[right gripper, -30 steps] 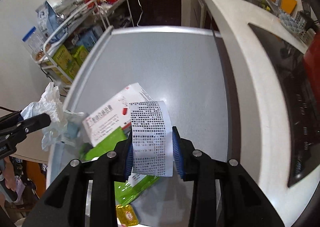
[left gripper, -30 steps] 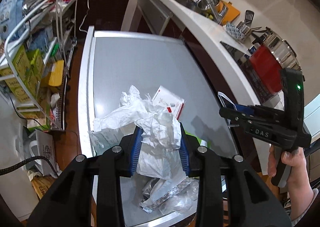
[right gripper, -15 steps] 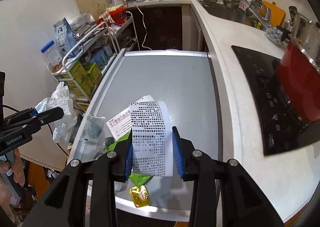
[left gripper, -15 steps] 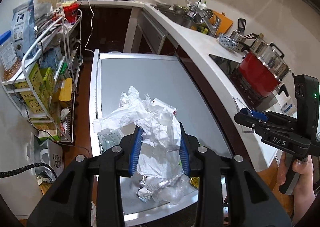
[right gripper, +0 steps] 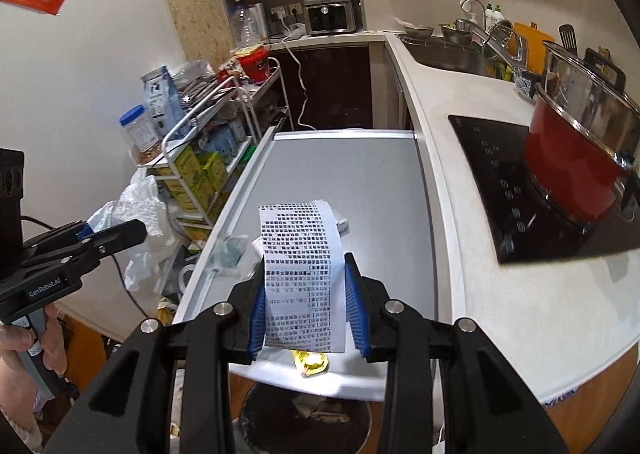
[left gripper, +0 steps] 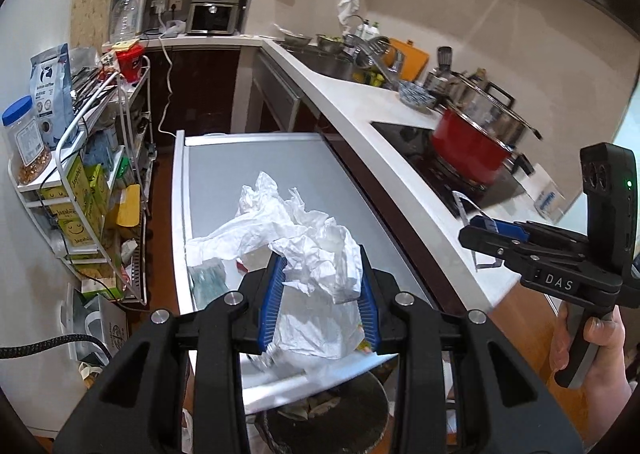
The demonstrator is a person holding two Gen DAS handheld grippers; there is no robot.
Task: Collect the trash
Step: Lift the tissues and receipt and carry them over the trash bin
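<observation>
My left gripper point(left gripper: 320, 294) is shut on a crumpled white tissue and plastic wad point(left gripper: 308, 250), held above the near end of the grey table point(left gripper: 256, 162). My right gripper point(right gripper: 306, 302) is shut on a printed paper receipt point(right gripper: 304, 274), held upright above the table's near edge. A dark round trash bin point(right gripper: 304, 414) sits on the floor below both grippers; it also shows in the left wrist view point(left gripper: 332, 410). A yellow wrapper point(right gripper: 310, 361), a clear packet point(right gripper: 226, 250) and a small box point(right gripper: 342, 224) lie on the table.
A white wire rack point(left gripper: 80, 190) with yellow boxes and jars stands left of the table. A white counter point(right gripper: 452, 238) with a black hob and a red pot point(right gripper: 576, 166) runs along the right.
Both grippers have lifted and pulled back from the table with their loads, so the trash bin below the table's near edge has come into view.
</observation>
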